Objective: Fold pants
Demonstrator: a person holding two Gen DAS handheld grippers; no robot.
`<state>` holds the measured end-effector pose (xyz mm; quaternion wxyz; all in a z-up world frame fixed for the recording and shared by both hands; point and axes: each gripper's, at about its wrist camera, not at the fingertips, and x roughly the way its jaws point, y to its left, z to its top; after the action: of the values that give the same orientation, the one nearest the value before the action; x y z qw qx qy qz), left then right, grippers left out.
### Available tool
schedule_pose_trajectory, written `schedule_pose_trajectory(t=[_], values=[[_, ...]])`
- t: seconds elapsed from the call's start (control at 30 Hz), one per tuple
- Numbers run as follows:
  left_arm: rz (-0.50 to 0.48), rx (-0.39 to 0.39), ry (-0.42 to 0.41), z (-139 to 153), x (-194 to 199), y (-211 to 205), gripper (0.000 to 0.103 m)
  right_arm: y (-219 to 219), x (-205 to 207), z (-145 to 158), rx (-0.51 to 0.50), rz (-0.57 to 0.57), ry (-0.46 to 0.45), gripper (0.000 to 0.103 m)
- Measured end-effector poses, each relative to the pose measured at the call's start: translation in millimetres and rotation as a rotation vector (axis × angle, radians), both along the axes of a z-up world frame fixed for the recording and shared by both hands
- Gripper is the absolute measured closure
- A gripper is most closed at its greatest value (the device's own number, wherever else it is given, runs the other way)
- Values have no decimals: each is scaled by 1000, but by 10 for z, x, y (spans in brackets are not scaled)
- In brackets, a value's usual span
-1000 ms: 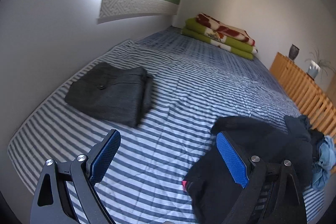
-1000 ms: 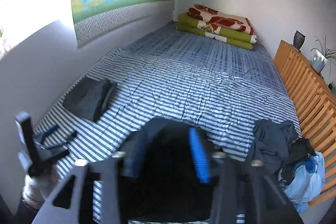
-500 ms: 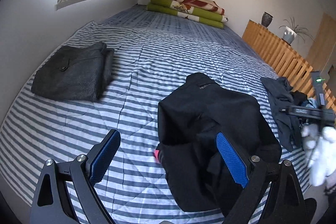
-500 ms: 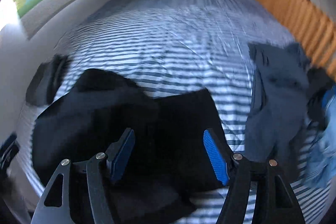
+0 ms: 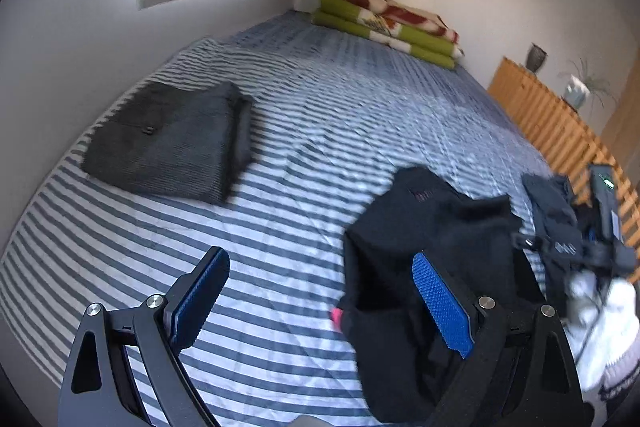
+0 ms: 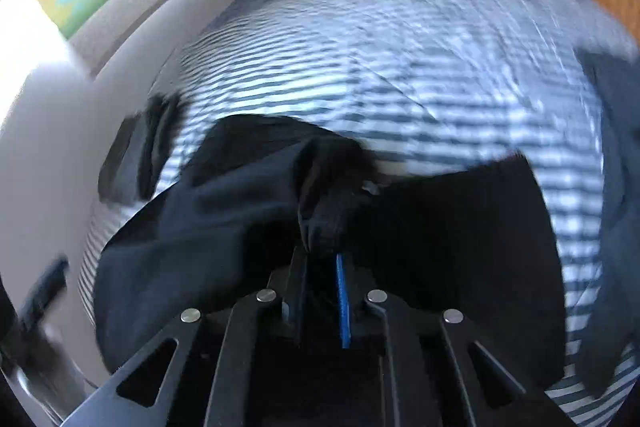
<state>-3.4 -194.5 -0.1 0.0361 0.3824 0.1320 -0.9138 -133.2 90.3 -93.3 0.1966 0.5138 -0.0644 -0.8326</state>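
Crumpled black pants (image 5: 432,227) lie on the striped bed, in front of and right of my left gripper (image 5: 320,291). That gripper is open and empty, and its right finger (image 5: 440,303) overlaps the black cloth. In the right wrist view my right gripper (image 6: 322,259) is shut on a bunched fold of the black pants (image 6: 240,211), which spread out to both sides of it. A white-gloved hand (image 5: 600,311) holds the right gripper's body at the right edge of the left wrist view.
Folded grey pants (image 5: 172,139) lie at the left near the wall. A heap of dark clothes (image 5: 556,215) sits at the right by the wooden slatted rail (image 5: 560,123). Folded green and red blankets (image 5: 392,23) lie at the far end of the striped sheet (image 5: 340,107).
My right gripper was open over the black pants half a second ago and has closed on a fold of them. The left gripper stayed open while its view swung left.
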Motion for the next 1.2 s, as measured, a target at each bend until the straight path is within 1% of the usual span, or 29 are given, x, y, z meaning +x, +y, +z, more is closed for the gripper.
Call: schedule_pose_trajectory(t=[0.03, 0.13, 0.2, 0.3, 0.37, 0.43, 0.47, 0.53, 0.57, 0.6, 0.63, 0.67, 0.7, 0.77, 0.8, 0.83, 0.87, 0.9, 0.93, 0.97, 1.0, 1.03, 1.07, 1.13, 1.2], values=[[18, 1, 5, 21, 14, -66, 8, -65, 64, 91, -3, 6, 18, 94], [82, 7, 34, 151, 79, -371, 8, -361, 301, 412, -71, 65, 74, 94], [151, 7, 68, 271, 158, -644, 8, -678, 484, 634, -124, 129, 106, 94], [274, 25, 131, 426, 359, -1161, 8, -1280, 786, 813, -218, 248, 123, 94], [335, 40, 149, 448, 467, -1435, 8, -1743, 954, 792, -287, 317, 88, 94], [400, 69, 150, 414, 546, -1719, 8, -2229, 1110, 637, -320, 394, 28, 94], [429, 87, 142, 369, 574, -1844, 8, -2495, 1206, 516, -305, 436, -11, 93], [449, 96, 123, 290, 589, -1971, 8, -2782, 1331, 336, -260, 489, -78, 88], [452, 91, 113, 260, 587, -1998, 8, -2854, 1394, 265, -245, 515, -110, 85], [439, 80, 102, 231, 579, -2001, 8, -2846, 1447, 240, -248, 534, -122, 84], [425, 72, 99, 216, 580, -1989, 8, -2797, 1478, 246, -260, 545, -125, 82], [405, 72, 98, 197, 583, -1959, 8, -2674, 1511, 279, -284, 550, -130, 75], [377, 78, 95, 183, 570, -1924, 8, -2528, 1522, 326, -311, 543, -130, 72], [299, 126, 85, 126, 527, -1850, 8, -2158, 1527, 474, -345, 514, -95, 60], [249, 163, 74, 75, 483, -1812, 8, -1977, 1499, 539, -342, 482, -67, 57], [202, 187, 54, 8, 425, -1764, 7, -1747, 1446, 593, -327, 437, -33, 55], [189, 190, 33, -61, 373, -1715, 6, -1469, 1390, 662, -300, 387, 9, 53], [187, 183, 10, -128, 321, -1661, 4, -1268, 1327, 702, -268, 346, 35, 52], [183, 170, -17, -214, 264, -1618, 4, -997, 1230, 743, -215, 285, 66, 49], [173, 162, -41, -297, 197, -1586, 4, -793, 1135, 755, -180, 233, 83, 44], [158, 162, -89, -431, 94, -1539, 4, -578, 1037, 754, -146, 169, 92, 41], [144, 172, -116, -532, 51, -1501, 4, -392, 973, 747, -121, 116, 94, 39], [119, 200, -158, -679, -40, -1459, 3, -176, 874, 705, -90, 63, 96, 39], [95, 248, -216, -919, -160, -1398, 4, 103, 674, 565, -24, -32, 78, 39], [83, 304, -258, -1153, -255, -1342, 5, 329, 479, 347, -32, -102, 21, 38]])
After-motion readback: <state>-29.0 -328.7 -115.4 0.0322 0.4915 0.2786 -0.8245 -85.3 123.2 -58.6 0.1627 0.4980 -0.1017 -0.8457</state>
